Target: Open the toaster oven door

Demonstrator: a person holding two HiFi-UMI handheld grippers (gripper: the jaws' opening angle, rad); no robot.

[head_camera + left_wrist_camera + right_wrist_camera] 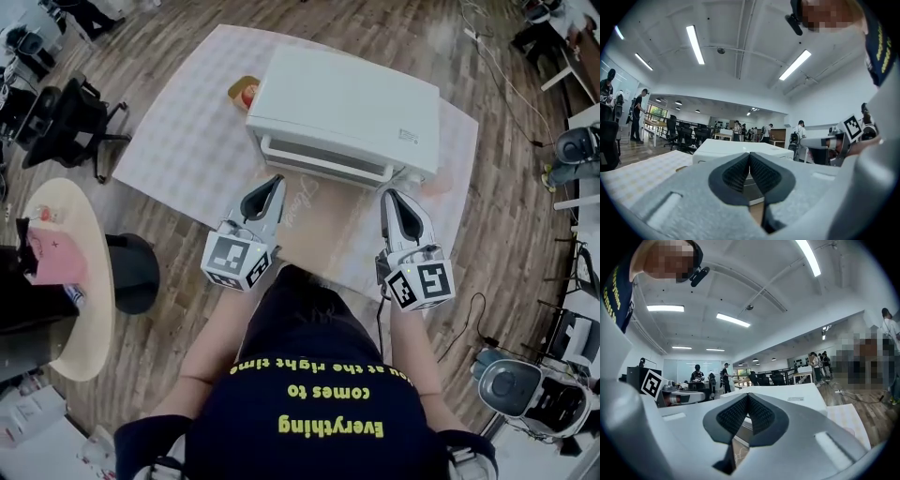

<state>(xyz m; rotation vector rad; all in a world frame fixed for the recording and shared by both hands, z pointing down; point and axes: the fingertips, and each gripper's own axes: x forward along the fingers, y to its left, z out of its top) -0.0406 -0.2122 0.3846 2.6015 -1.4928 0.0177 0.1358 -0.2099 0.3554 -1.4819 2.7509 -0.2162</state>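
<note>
1. The white toaster oven (347, 112) sits in the upper centre of the head view on a pale checked mat (187, 141). Its door (323, 155) faces the person and appears shut, with the handle bar (319, 169) running along the front edge.
2. The left gripper (277, 183) is just below the door's left half. Its tips point at the front and are near the handle but apart from it. In the left gripper view the jaws (749, 161) are pressed together with nothing between them, and the oven (726, 147) is straight ahead.
3. The right gripper (389, 194) is at the lower right corner of the oven's front, its tips close to that end of the handle. Whether it touches cannot be told. The right gripper view shows its jaws (747, 401) closed tight and empty, with the oven's white top (787, 394) beyond them.
4. Each gripper carries a marker cube, the left cube (236, 260) and the right cube (422, 284), in the middle of the frame.
5. A small round orange-and-red object (246, 92) lies on the mat just beside the oven's back left corner.
6. The person's dark shirt with yellow lettering (319, 394) fills the lower centre.
7. Around the mat is a wood-plank floor (506, 216). A round pale table (80, 281) is at the left edge and a black office chair (66, 117) at the upper left.
</note>
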